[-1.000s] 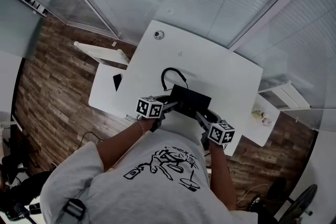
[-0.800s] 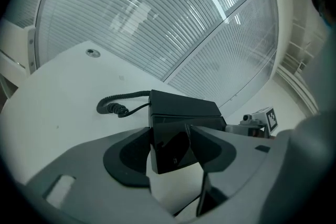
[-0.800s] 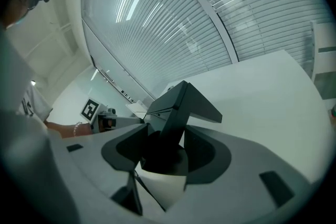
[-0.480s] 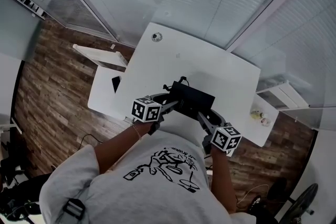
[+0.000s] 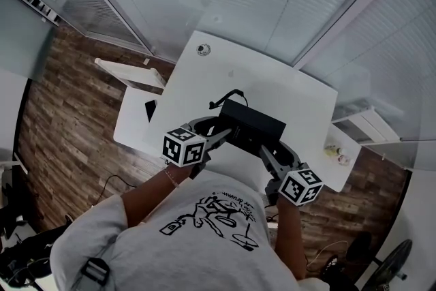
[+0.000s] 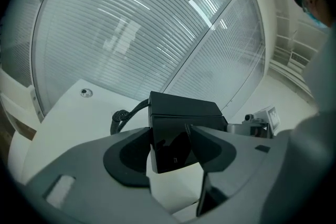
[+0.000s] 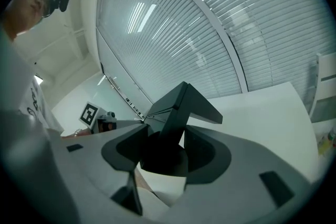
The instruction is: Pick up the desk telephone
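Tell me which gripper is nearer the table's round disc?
Left. The left gripper holds the telephone at the end toward the disc; the right gripper holds the other end.

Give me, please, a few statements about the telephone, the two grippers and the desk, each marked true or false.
1. The left gripper is shut on the telephone. True.
2. The right gripper is open and holds nothing. False: the right gripper is shut on the telephone's other side.
3. A dark cord runs from the telephone. True.
4. The desk is dark wood. False: the desk is white; the floor is wood.
5. A small round thing sits near the desk's far corner. True.
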Demonstrator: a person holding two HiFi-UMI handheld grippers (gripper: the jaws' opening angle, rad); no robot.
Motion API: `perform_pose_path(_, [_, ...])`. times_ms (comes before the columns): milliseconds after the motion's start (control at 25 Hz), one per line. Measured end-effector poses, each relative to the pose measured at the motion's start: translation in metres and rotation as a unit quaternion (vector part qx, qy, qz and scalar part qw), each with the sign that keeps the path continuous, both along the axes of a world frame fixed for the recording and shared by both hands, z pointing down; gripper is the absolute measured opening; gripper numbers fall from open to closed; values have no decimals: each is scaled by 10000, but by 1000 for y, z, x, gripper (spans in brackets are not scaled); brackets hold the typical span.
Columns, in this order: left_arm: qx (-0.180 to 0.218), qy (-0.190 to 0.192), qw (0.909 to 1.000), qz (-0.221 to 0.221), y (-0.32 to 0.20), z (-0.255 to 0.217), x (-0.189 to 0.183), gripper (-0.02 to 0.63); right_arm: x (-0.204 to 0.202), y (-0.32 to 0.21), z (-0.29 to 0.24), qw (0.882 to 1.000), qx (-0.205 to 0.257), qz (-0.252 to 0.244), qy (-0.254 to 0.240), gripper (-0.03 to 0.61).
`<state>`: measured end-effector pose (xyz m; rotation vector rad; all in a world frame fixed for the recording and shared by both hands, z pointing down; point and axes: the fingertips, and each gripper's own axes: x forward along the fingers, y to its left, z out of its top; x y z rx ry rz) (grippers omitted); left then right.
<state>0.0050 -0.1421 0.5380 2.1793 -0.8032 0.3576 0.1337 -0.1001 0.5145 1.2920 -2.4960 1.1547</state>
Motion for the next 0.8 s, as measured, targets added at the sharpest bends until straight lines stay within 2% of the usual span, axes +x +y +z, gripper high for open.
perform_pose_path(160, [174, -11, 9998, 17, -3, -28, 2, 236, 2, -2, -24, 9999, 80, 57, -55, 210])
perform_pose_path(560, [416, 256, 9988, 4, -3, -85, 3, 236, 3, -3, -91, 9989, 422, 19, 193, 210])
perform_pose_path(800, [571, 383, 9976, 1, -6, -106, 1, 236, 0, -5, -113, 9979, 586, 21, 270, 209])
